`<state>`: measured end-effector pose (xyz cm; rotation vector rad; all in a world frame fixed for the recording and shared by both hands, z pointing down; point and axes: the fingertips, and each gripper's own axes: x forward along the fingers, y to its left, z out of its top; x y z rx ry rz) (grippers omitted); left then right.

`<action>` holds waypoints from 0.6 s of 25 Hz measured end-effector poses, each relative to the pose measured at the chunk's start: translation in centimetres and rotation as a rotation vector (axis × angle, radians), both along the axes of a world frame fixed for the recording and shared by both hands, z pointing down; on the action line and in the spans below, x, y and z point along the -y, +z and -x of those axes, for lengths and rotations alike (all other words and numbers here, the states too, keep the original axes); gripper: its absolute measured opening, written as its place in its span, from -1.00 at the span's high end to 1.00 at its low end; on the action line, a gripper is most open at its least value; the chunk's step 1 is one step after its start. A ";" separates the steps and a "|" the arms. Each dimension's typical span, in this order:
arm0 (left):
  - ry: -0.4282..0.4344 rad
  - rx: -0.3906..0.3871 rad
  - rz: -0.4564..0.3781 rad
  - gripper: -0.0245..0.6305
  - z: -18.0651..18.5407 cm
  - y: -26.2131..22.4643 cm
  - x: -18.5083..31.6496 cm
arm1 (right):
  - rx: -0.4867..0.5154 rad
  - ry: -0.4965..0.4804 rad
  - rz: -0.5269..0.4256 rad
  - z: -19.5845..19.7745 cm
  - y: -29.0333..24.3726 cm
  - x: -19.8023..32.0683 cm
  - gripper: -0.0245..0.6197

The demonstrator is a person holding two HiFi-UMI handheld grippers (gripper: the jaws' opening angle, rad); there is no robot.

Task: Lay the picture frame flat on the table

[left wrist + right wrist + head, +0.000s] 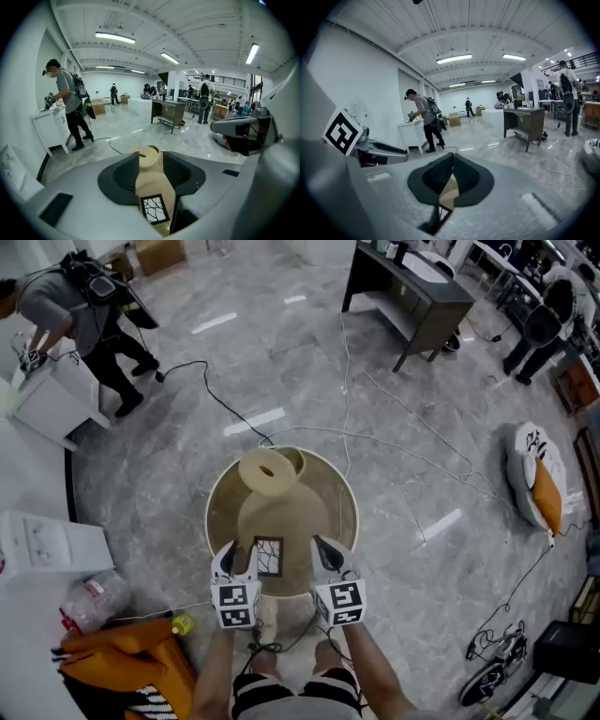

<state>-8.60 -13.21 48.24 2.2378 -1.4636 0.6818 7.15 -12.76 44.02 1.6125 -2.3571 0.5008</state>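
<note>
A small black picture frame [268, 557] with a branch drawing is on the round beige table [223, 514], near its front edge. Whether it leans or lies flat I cannot tell. My left gripper [236, 559] is just left of it, jaws apart. In the left gripper view the frame [154, 209] shows low in the gap of the left gripper [151, 171], and no pad presses on it. My right gripper [324, 551] hovers right of the frame, apart from it. In the right gripper view the right gripper [452, 157] is shut with nothing in it, and a frame corner [442, 216] peeks below.
A beige tape roll [269, 472] stands at the table's far side. Cables [375, 442] run over the marble floor. A person [89, 310] works at a white cabinet [52, 395] at left. An orange bag [117, 657] and a bottle [92, 598] lie lower left; a dark desk [412, 296] stands behind.
</note>
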 end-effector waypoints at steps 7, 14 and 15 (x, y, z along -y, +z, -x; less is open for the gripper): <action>0.033 -0.012 -0.098 0.55 0.7 -8.7 -2.1 | -0.008 -0.001 -0.076 0.8 -8.0 -1.5 0.93; 0.044 -0.020 -0.198 0.73 1.8 -14.8 -4.6 | -0.002 -0.003 -0.133 1.9 -13.1 -4.8 0.92; 0.048 -0.019 -0.206 0.74 2.1 -15.5 -5.2 | -0.001 -0.001 -0.139 2.1 -13.6 -5.4 0.93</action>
